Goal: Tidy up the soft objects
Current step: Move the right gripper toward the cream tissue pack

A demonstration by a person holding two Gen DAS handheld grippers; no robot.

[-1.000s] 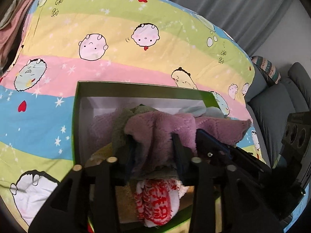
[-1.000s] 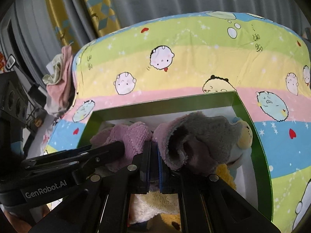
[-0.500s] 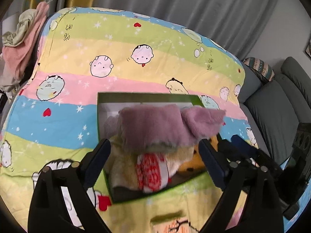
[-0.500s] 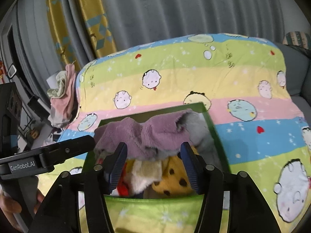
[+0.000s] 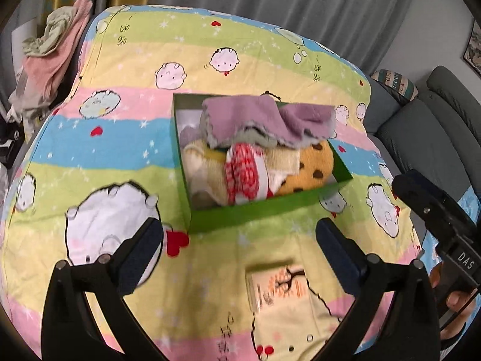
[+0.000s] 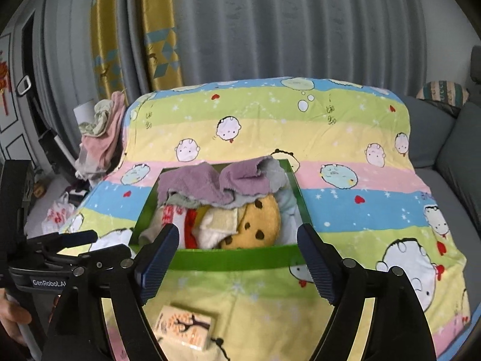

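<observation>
A green box point(image 5: 255, 213) point(image 6: 240, 260) sits on the striped cartoon blanket point(image 5: 120, 150) point(image 6: 270, 120), stuffed with soft things. A purple cloth point(image 5: 264, 117) point(image 6: 210, 183) lies loose over the top, above a yellow dotted plush point(image 5: 312, 165) point(image 6: 258, 219) and a red-and-white cloth point(image 5: 243, 171) point(image 6: 168, 216). My left gripper point(image 5: 239, 237) hangs in front of the box, its jaws opening wide with nothing between them. My right gripper point(image 6: 237, 246) is also back from the box, jaws opening and empty.
A small cream carton with a tree picture point(image 5: 279, 282) point(image 6: 186, 328) lies on the blanket near the grippers. A heap of pink clothes point(image 5: 51, 48) point(image 6: 99, 138) is at the far left. A grey sofa point(image 5: 421, 138) point(image 6: 445, 150) borders the right, curtains behind.
Both grippers let go of the purple cloth, opened, and drew back and up from the box. The cloth now rests on the pile in the box.
</observation>
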